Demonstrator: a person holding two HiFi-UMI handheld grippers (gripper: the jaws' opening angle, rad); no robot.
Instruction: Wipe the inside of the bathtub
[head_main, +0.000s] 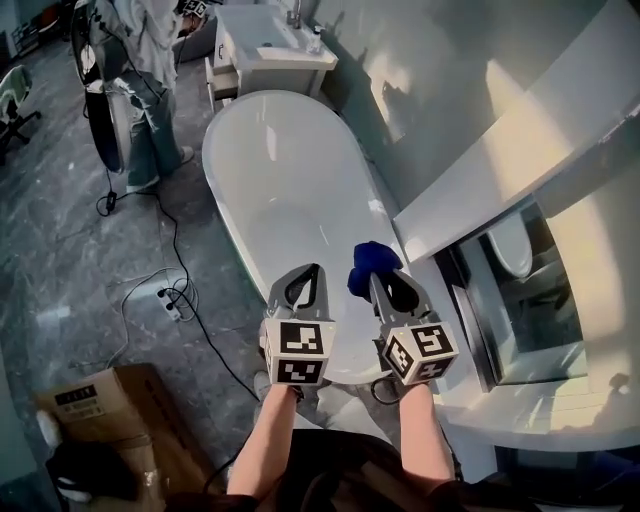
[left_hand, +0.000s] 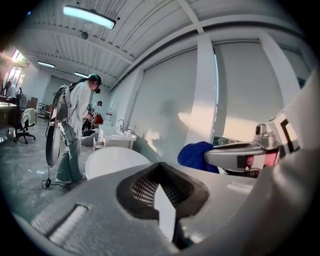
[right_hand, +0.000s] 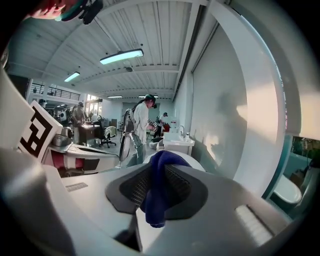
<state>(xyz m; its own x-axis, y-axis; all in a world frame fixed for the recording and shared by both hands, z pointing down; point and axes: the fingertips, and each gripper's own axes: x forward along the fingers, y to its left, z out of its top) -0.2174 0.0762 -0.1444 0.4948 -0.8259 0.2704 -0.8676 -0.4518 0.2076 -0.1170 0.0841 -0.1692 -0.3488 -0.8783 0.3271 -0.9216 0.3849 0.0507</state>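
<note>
A white oval bathtub (head_main: 285, 190) stretches away from me along the wall, and its far end shows in the left gripper view (left_hand: 112, 160) too. My right gripper (head_main: 378, 275) hangs over the near end of the tub, shut on a blue cloth (head_main: 370, 262) that bunches between its pads (right_hand: 157, 192). From the left gripper view the same blue cloth (left_hand: 197, 155) appears beside the right gripper's jaw. My left gripper (head_main: 305, 287) is held level beside it over the tub's near rim, shut with nothing between its pads (left_hand: 160, 192).
A person (head_main: 150, 80) stands on the grey floor left of the tub's far end. A white vanity with a sink (head_main: 270, 45) stands beyond the tub. A power strip and cables (head_main: 170, 300) lie on the floor, a cardboard box (head_main: 100, 410) at lower left, a white ledge (head_main: 500, 170) to the right.
</note>
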